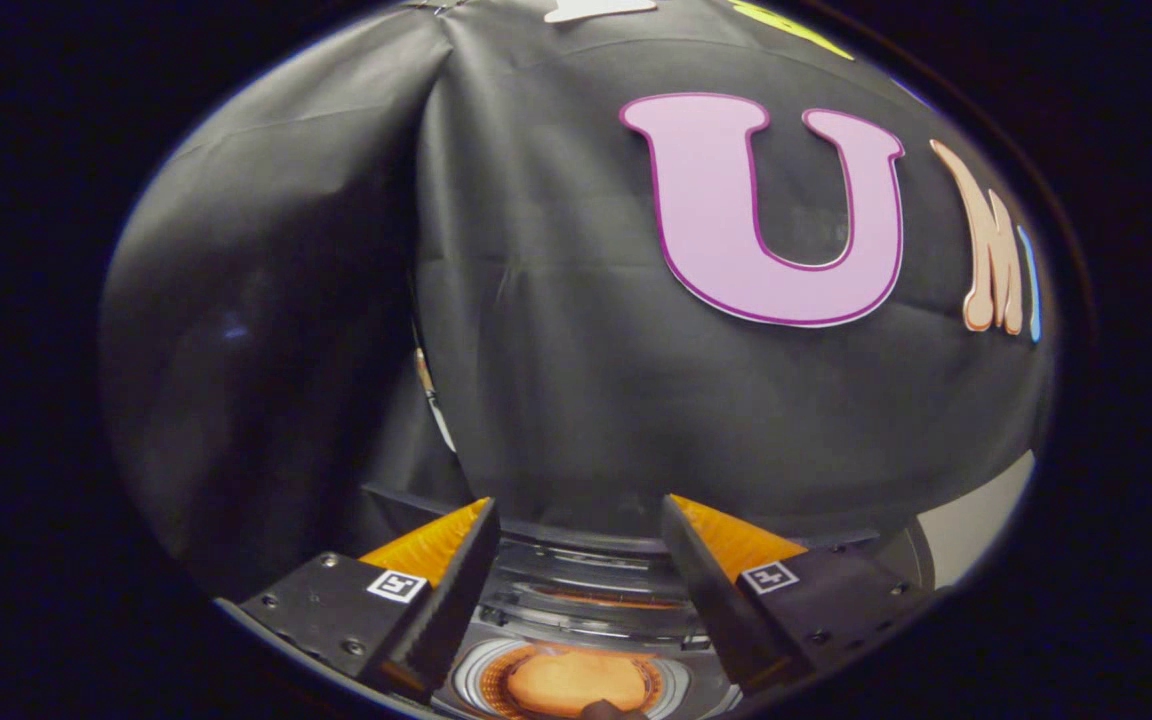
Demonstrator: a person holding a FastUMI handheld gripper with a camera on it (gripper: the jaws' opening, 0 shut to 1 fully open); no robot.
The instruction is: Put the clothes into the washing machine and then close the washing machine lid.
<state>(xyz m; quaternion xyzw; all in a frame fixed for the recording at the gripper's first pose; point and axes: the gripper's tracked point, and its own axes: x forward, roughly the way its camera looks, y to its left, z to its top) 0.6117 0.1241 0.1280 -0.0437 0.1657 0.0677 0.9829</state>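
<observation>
2 fingers of the gripper spread apart, empty, above 1 washing machine drum.

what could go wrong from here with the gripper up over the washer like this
1. The gripper is open with nothing between its fingers, so if the clothes are not all in, they could get left out.
2. The washing machine opening lies just below the fingers, with something orange deep inside; coming down blind, a finger could strike the rim.
3. The black cloth wall hangs close beyond the fingers and might snag.
</observation>
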